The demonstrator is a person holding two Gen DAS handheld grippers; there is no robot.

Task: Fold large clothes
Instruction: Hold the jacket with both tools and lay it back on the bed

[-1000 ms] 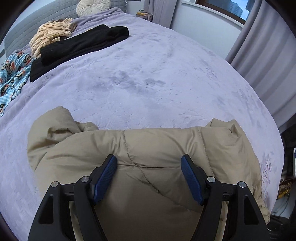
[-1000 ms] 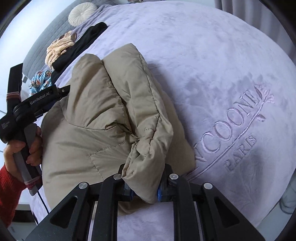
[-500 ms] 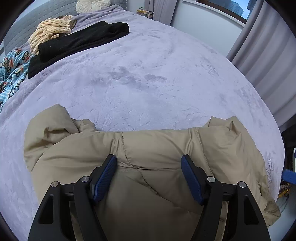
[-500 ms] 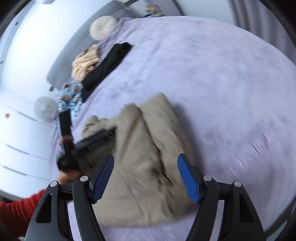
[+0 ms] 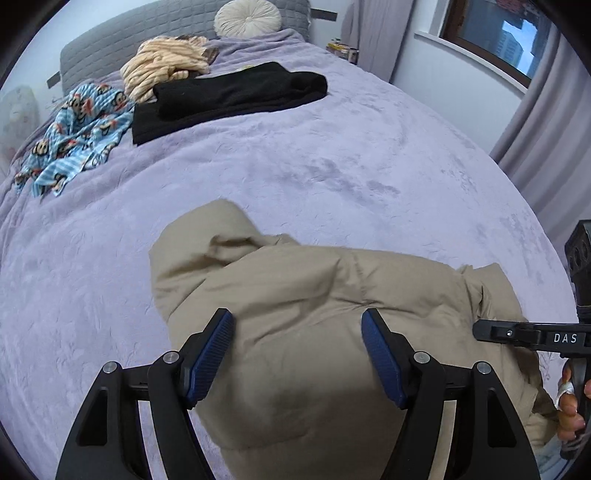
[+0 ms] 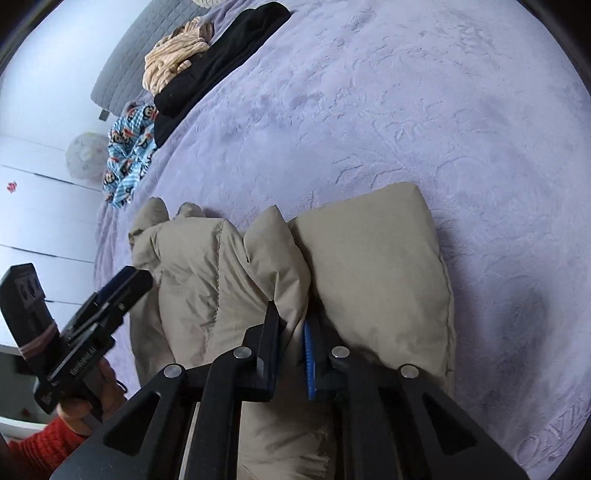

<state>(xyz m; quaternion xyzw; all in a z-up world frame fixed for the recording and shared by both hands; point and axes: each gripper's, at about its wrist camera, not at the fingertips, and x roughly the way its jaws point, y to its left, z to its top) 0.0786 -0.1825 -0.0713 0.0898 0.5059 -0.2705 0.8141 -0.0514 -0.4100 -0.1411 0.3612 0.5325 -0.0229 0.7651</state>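
Note:
A tan puffer jacket [image 5: 314,295] lies bundled on the lilac bedspread [image 5: 332,155] near the foot of the bed. My left gripper [image 5: 297,350] is open and empty, hovering just above the jacket's near side. In the right wrist view my right gripper [image 6: 290,334] is shut on a fold of the jacket [image 6: 229,266], with tan fabric pinched between its blue pads. The right gripper also shows at the right edge of the left wrist view [image 5: 532,336]. The left gripper shows at the left of the right wrist view [image 6: 110,295].
A black garment [image 5: 229,96], a cream striped garment [image 5: 162,70] and a blue cartoon-print cloth [image 5: 77,129] lie near the grey headboard [image 5: 110,44]. A round cushion [image 5: 247,16] sits at the head. Curtains [image 5: 546,147] and a window are on the right.
My right gripper let go, swung open, then came back down and shut on a fold of the jacket. The jacket is now folded more compactly. My left gripper stayed open and shifted over it.

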